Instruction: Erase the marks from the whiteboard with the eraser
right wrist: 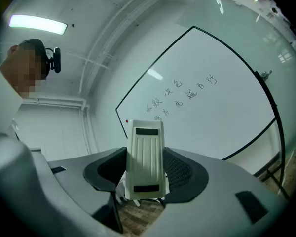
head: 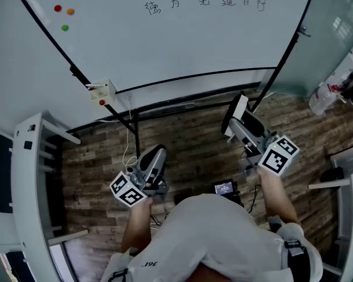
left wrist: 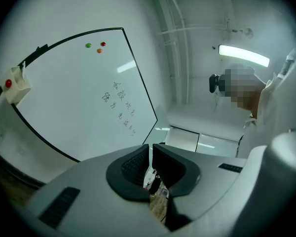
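Right gripper [right wrist: 145, 181] is clamped on the eraser [right wrist: 145, 159], and that's the tool in hand: a cream plastic block, ribbed back towards the camera, a dark slot at top and bottom, standing up out of the jaws with its long axis running straight along them. Beyond its tip is the whiteboard [right wrist: 212, 127], and the marks [right wrist: 180, 95] sit up and ahead, two short rows of dark handwriting, well apart from the eraser — no contact yet. From the head view the right gripper [head: 238, 125] is low over the wood floor [head: 188, 134] with the eraser [head: 239, 106] aimed up at the board [head: 182, 46], the writing [head: 203, 3] high near the top edge, so I'd say the reach is up and forward. Left gripper [left wrist: 150, 159] has its jaws all but together on nothing; in the head view it [head: 156, 157] hangs lower and farther from the marks — the right is the nearer hand. Three coloured magnets [head: 63, 13] dot the board's far left.
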Tool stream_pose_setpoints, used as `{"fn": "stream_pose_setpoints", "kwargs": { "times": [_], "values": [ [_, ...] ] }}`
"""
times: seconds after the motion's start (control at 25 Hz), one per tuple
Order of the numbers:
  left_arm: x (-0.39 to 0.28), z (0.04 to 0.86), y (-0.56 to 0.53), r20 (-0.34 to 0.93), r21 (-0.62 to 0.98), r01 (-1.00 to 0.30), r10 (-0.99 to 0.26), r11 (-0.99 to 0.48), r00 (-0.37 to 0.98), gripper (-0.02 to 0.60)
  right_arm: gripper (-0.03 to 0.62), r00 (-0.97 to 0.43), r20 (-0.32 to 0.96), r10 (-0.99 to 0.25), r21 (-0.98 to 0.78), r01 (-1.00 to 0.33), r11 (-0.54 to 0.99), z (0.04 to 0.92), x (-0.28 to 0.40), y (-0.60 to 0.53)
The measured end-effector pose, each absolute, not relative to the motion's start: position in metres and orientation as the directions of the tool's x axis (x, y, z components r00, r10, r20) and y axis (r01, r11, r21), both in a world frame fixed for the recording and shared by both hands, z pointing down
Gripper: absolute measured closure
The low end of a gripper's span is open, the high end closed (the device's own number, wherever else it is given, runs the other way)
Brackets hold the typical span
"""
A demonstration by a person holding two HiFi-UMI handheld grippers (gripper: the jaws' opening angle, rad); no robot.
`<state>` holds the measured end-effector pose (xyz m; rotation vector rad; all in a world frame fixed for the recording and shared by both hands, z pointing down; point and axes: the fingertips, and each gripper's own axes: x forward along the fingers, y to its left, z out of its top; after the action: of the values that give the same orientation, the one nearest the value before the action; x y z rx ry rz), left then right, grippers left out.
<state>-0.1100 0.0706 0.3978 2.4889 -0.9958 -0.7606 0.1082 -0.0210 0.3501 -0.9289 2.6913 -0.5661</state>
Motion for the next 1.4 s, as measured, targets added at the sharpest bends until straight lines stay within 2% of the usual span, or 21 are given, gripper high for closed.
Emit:
{"fn": "stream_pose_setpoints", "kwargs": {
  "times": [0.56,0.8,1.2,1.4],
  "values": [
    [-0.143,0.401,0.077,-0.336,0.505,-0.523,-0.715,-0.687,0.614,0.549,0.339,-0.745,-0.088,-0.662,-0.425,-0.573,0.701,0.354,0.079,-0.017],
    [-0.159,0.408,0.081,-0.300,0.501,-0.547,-0.727,-0.671,0.618,0.549,0.339,-0.746,-0.127,-0.653,-0.492,-0.525,0.695,0.343,0.071,-0.023],
    [-0.196,0.415,0.087,-0.289,0.500,-0.549,-0.727,-0.670,0.623,0.549,0.339,-0.665,-0.042,-0.746,-0.314,-0.700,0.642,0.342,0.049,-0.034],
    [-0.203,0.414,0.075,-0.299,0.514,-0.541,-0.730,-0.666,0.614,0.549,0.339,-0.643,-0.021,-0.766,-0.273,-0.733,0.623,0.344,0.038,-0.039]
  ]
}}
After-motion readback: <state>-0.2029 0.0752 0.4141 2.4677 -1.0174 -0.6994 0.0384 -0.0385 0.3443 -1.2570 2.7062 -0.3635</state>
